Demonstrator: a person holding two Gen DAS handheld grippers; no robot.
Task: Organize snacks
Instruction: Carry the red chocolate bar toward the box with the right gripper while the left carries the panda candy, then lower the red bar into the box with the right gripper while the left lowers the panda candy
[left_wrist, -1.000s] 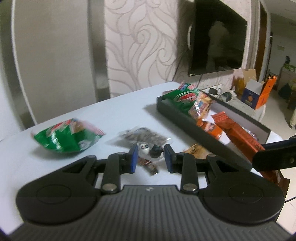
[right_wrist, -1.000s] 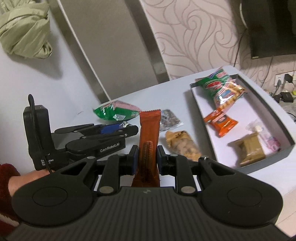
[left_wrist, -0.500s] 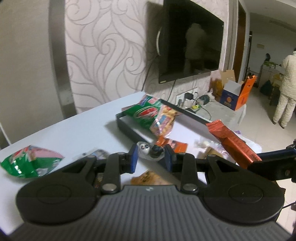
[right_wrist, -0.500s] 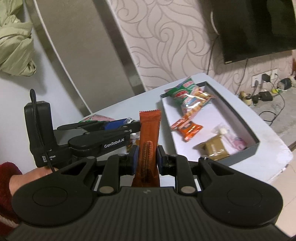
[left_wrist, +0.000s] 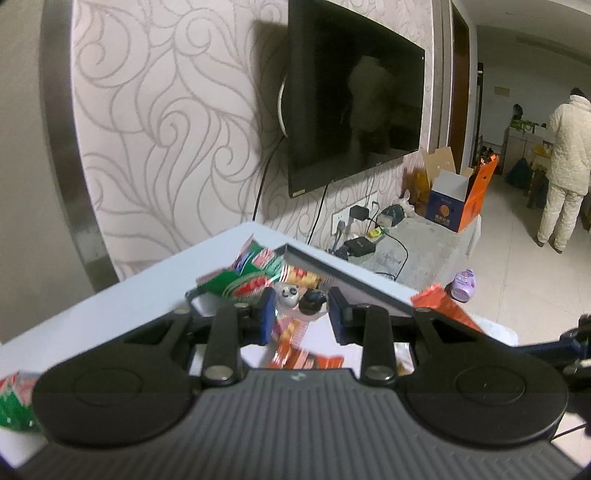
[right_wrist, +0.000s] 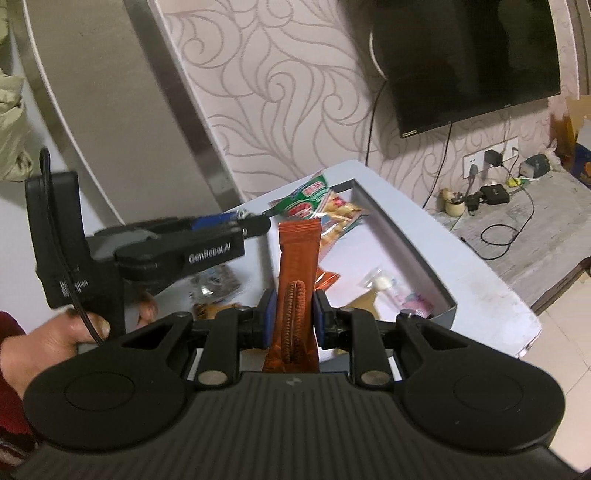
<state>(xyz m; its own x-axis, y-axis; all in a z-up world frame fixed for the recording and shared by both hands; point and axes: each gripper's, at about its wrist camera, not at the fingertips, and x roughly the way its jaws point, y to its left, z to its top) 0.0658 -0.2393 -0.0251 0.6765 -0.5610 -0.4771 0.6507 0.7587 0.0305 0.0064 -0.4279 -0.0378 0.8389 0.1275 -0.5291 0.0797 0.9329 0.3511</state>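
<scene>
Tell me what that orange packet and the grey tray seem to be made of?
The orange packet, clamped in the right gripper, looks like thin plastic film with a dull sheen: its top edge is crimped and it creases. The grey tray looks like stiff matte card or plastic, with thin straight walls; I cannot tell which.

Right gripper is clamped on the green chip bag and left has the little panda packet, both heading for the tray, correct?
Not quite. In the right wrist view the right gripper is clamped on an orange snack bar, not a green bag. The left gripper does hold the panda packet, near the tray.
</scene>
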